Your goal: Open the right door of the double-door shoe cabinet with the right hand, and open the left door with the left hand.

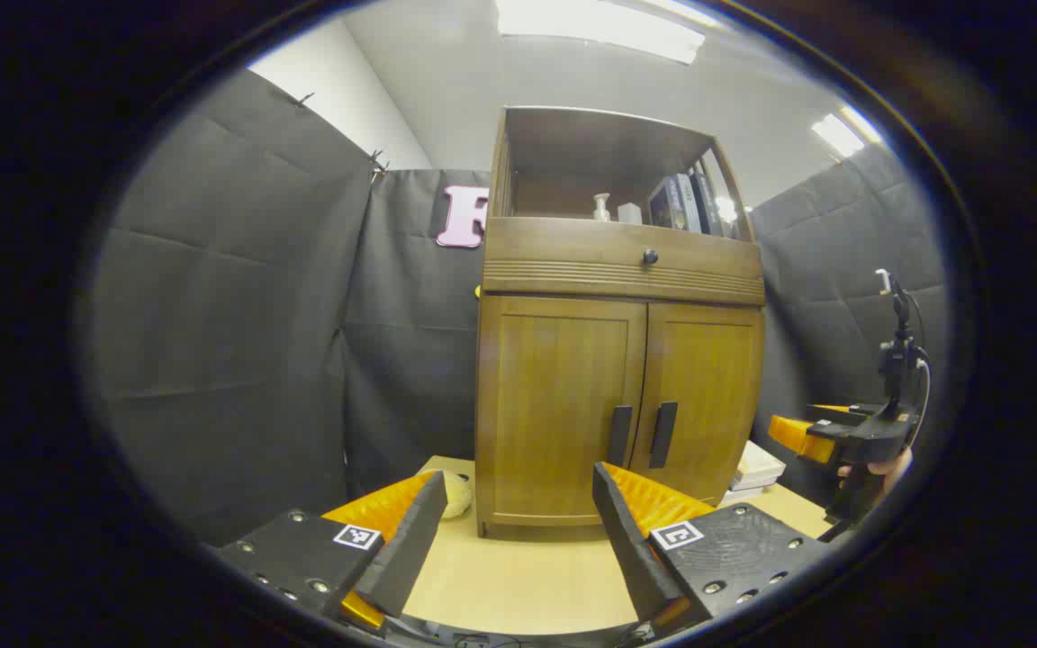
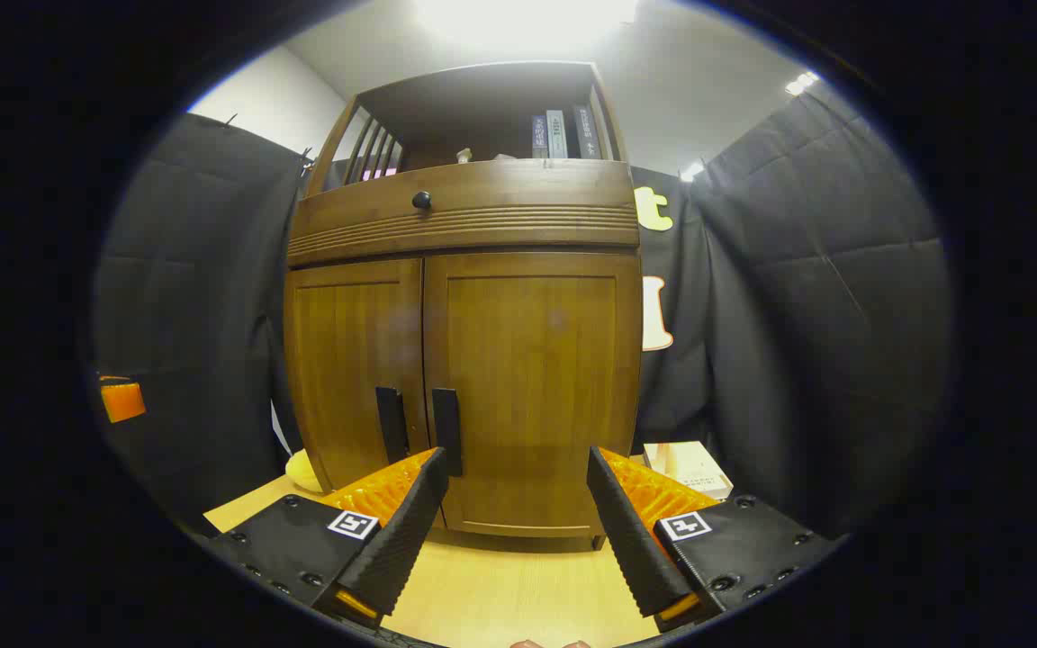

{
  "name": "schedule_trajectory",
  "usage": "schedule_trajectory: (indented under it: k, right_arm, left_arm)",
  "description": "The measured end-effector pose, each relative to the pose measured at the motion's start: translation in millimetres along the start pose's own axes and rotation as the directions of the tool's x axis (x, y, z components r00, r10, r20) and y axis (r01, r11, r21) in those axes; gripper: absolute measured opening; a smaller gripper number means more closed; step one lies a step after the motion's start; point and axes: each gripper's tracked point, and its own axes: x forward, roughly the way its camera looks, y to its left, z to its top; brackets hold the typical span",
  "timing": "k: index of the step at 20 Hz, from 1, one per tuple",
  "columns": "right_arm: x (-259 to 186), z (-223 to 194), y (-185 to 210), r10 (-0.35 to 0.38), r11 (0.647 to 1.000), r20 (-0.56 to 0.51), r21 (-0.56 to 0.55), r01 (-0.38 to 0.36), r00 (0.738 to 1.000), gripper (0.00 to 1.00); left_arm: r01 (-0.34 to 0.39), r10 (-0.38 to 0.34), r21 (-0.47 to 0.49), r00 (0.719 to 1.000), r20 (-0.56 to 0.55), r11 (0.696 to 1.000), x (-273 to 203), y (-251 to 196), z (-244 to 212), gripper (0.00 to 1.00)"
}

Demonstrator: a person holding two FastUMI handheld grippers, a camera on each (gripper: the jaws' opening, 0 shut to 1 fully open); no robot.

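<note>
Cabinet [image 2: 463,360] doors both closed — right gripper [image 2: 509,504] wide open, empty, must reach the right handle [image 2: 446,430] next

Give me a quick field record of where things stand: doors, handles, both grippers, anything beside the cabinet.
cabinet: shoe cabinet upright on the table
left door: left door closed
right door: right door closed
handles: left handle and right handle, vertical bars side by side at the centre seam
left gripper: left gripper open, short of the cabinet, touching nothing
right gripper: right gripper open, facing the right door, handle not yet gripped
beside cabinet: stacked books on the right side
</note>
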Motion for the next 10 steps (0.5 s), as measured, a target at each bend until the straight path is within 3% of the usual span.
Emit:
schedule_trajectory:
  k: [10]
  right_arm:
    - [-12,-24,-8,-0.018,1.000,-0.071,-0.017,0.016,0.997,0.98]
  left_arm:
    - [0.010,-0.008,0.021,0.996,-0.088,1.000,-2,-17,-45,0.91]
